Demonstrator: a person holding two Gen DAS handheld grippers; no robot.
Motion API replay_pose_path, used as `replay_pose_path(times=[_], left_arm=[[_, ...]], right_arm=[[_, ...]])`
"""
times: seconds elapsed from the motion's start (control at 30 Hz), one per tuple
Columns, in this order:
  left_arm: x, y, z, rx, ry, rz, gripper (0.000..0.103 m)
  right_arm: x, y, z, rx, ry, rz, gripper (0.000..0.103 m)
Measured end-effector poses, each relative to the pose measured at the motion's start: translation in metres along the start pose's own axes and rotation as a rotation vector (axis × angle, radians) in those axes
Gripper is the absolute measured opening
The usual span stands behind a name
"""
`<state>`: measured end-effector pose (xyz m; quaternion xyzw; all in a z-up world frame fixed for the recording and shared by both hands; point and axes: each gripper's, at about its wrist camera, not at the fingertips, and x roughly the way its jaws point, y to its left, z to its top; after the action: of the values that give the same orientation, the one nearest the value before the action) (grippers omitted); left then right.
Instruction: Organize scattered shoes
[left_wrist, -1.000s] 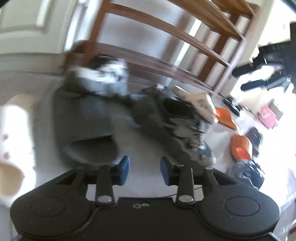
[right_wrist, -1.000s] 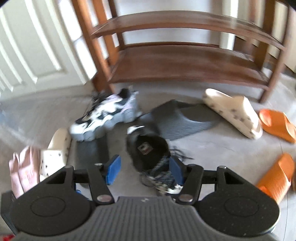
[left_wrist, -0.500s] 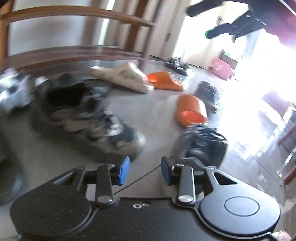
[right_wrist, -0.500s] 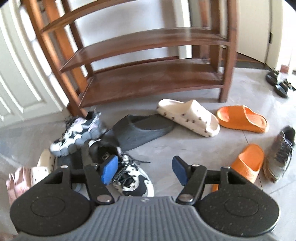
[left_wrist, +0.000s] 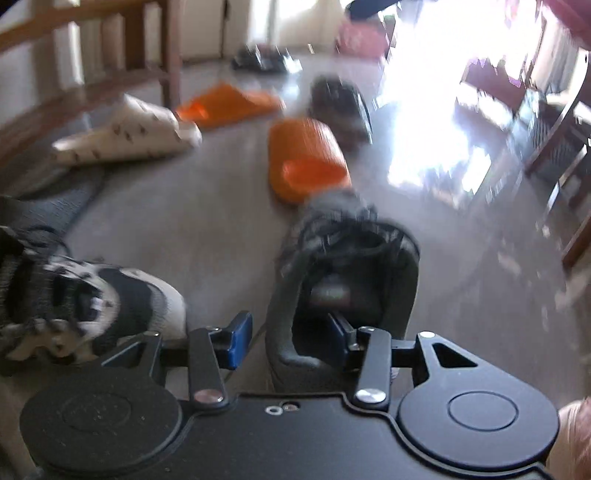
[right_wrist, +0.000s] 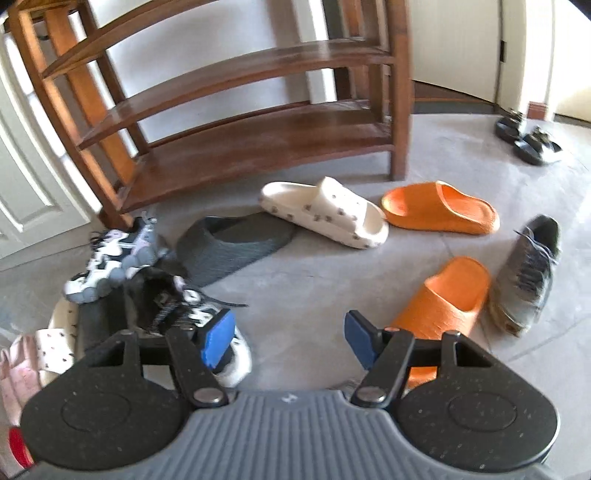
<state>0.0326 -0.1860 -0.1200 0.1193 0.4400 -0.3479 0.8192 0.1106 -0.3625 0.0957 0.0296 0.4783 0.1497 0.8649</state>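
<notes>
My left gripper (left_wrist: 288, 338) is open and straddles the left collar of a dark grey sneaker (left_wrist: 343, 273): one pad is outside it, the other inside its opening. A black-and-white sneaker (left_wrist: 74, 295) lies to its left. My right gripper (right_wrist: 290, 341) is open and empty above the floor. In the right wrist view, shoes lie scattered before a wooden shoe rack (right_wrist: 236, 122): a white patterned slide (right_wrist: 325, 212), a grey slide (right_wrist: 232, 243), two orange slides (right_wrist: 439, 210) (right_wrist: 447, 295), a grey sneaker (right_wrist: 528, 273) and two black-and-white sneakers (right_wrist: 110, 258) (right_wrist: 177, 306).
Black sandals (right_wrist: 524, 136) sit by the far wall at the right. A white door (right_wrist: 26, 184) is left of the rack. Pink and white slippers (right_wrist: 33, 354) lie at the left edge. Chairs (left_wrist: 554, 129) stand in bright glare in the left wrist view.
My left gripper has swung right, from the rack and the black-and-white sneaker to the dark grey sneaker, and closed in on its collar. My right gripper has risen and turned right.
</notes>
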Motion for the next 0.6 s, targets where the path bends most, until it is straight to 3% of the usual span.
replay_pose_path(times=[0.1, 0.17, 0.27, 0.43, 0.6], left_arm=[[0.016, 0.006, 0.008, 0.012, 0.064, -0.039, 0.043], [0.023, 0.006, 0.01, 0.026, 0.081, -0.051, 0.026], [0.028, 0.002, 0.01, 0.07, 0.081, -0.042, 0.021], [0.015, -0.03, -0.001, 0.32, -0.021, -0.003, 0.019], [0.02, -0.046, 0.006, 0.498, -0.04, -0.064, 0.018]], right_arm=[[0.003, -0.021, -0.011, 0.065, 0.025, -0.008, 0.069], [0.005, -0.032, -0.019, 0.098, 0.041, -0.01, 0.069], [0.004, -0.037, -0.024, 0.107, 0.04, -0.013, 0.069], [0.003, -0.04, -0.024, 0.112, 0.02, -0.016, 0.069], [0.002, -0.045, -0.026, 0.116, 0.022, -0.024, 0.069]])
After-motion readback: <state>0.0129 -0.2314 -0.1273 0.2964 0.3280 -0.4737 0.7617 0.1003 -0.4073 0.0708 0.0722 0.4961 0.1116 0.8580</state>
